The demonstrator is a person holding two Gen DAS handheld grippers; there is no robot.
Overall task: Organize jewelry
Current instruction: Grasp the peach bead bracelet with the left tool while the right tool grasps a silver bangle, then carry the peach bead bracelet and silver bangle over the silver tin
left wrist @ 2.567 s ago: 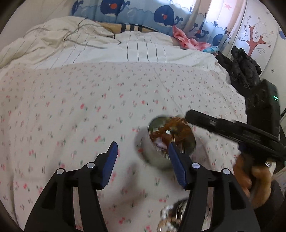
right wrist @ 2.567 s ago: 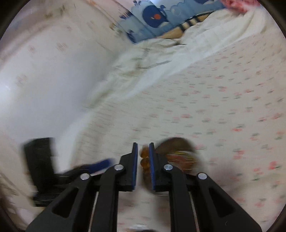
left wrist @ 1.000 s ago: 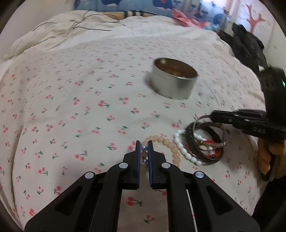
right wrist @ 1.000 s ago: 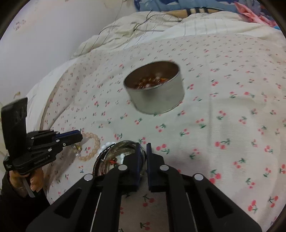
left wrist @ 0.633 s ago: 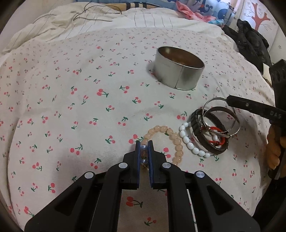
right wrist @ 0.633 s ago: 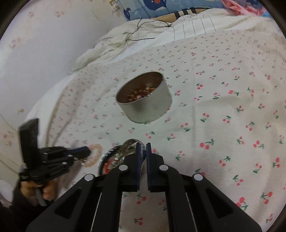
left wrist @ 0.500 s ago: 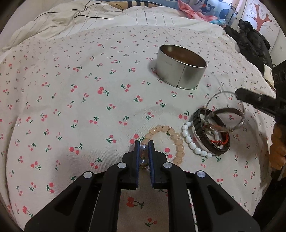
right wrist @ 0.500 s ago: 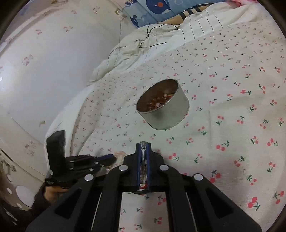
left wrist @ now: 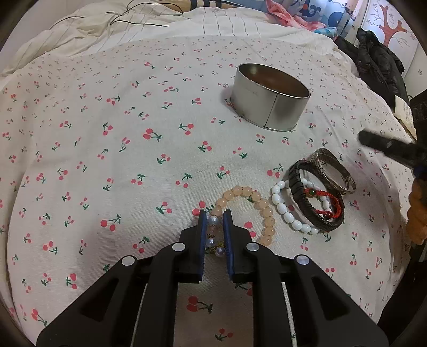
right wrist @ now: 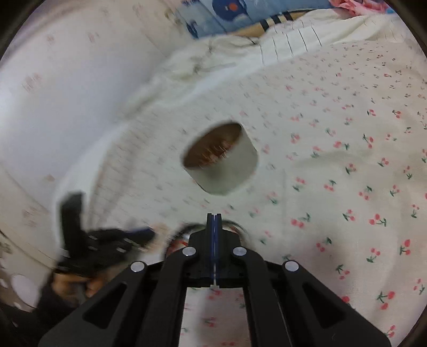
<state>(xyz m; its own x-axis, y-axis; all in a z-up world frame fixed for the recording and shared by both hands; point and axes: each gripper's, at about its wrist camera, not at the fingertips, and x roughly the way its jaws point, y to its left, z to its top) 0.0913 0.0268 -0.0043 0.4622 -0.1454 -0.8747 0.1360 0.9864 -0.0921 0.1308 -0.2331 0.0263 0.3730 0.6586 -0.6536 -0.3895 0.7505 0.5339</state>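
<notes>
A round metal tin (left wrist: 269, 97) stands on the cherry-print bedspread; it also shows blurred in the right wrist view (right wrist: 221, 160) with amber beads inside. My left gripper (left wrist: 213, 217) is shut on the pearl section of a peach bead bracelet (left wrist: 250, 205) that lies on the cloth. Beside it lie a white bead bracelet (left wrist: 285, 213), a black leather band (left wrist: 312, 202) with a red cord, and a silver bangle (left wrist: 333, 170). My right gripper (right wrist: 214, 216) is shut with nothing between its pads, raised above the pile; its dark tip shows in the left wrist view (left wrist: 384, 146).
A rumpled white duvet (left wrist: 133, 32) with a black cable lies behind the tin. A black jacket (left wrist: 379, 61) sits at the far right by a whale-print pillow (right wrist: 234, 13). A white wall (right wrist: 66, 80) runs along the bed's left side.
The silver bangle that hung lifted from my right gripper now lies on the pile. My right gripper has pulled up and away, fully closed. My left gripper stays clamped on the peach bracelet.
</notes>
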